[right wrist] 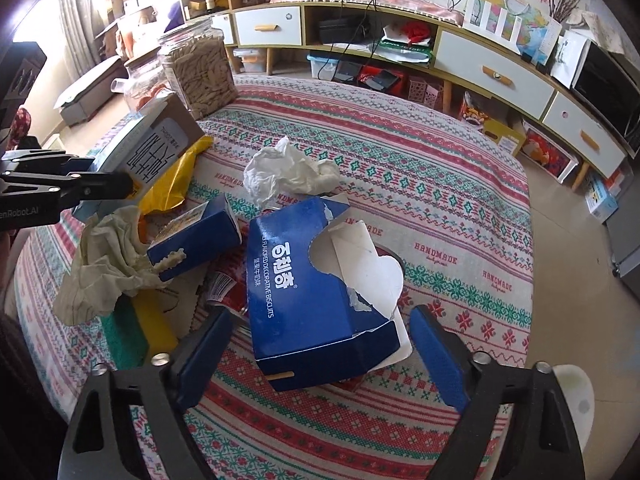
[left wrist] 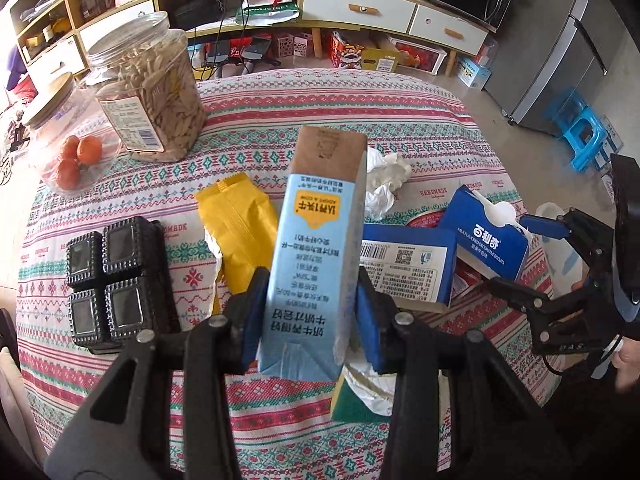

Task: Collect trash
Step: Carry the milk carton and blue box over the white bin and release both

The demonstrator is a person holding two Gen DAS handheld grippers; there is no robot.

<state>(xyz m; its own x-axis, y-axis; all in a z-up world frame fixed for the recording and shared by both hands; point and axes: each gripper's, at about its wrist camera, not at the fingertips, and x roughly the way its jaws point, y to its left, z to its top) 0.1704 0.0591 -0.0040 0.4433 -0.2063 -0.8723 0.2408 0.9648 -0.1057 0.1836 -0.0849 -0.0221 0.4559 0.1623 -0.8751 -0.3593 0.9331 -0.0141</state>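
Observation:
My left gripper (left wrist: 310, 312) is shut on a light blue milk carton (left wrist: 316, 248) and holds it above the table; the carton also shows in the right wrist view (right wrist: 156, 144). My right gripper (right wrist: 320, 356) is open, its blue pads on either side of a torn dark blue biscuit box (right wrist: 316, 292), not touching it. That box also shows in the left wrist view (left wrist: 488, 236). Other trash lies on the tablecloth: a second blue box (right wrist: 196, 240), a yellow wrapper (left wrist: 236, 220), a crumpled white tissue (right wrist: 288, 172) and a crumpled beige paper (right wrist: 104, 264).
A jar of seeds (left wrist: 152, 92) and a jar with oranges (left wrist: 68, 148) stand at the table's far left. A black four-cell tray (left wrist: 108, 284) sits near left. A green-yellow sponge (right wrist: 132, 332) lies by the boxes. A white object (right wrist: 576, 404) sits at the right edge.

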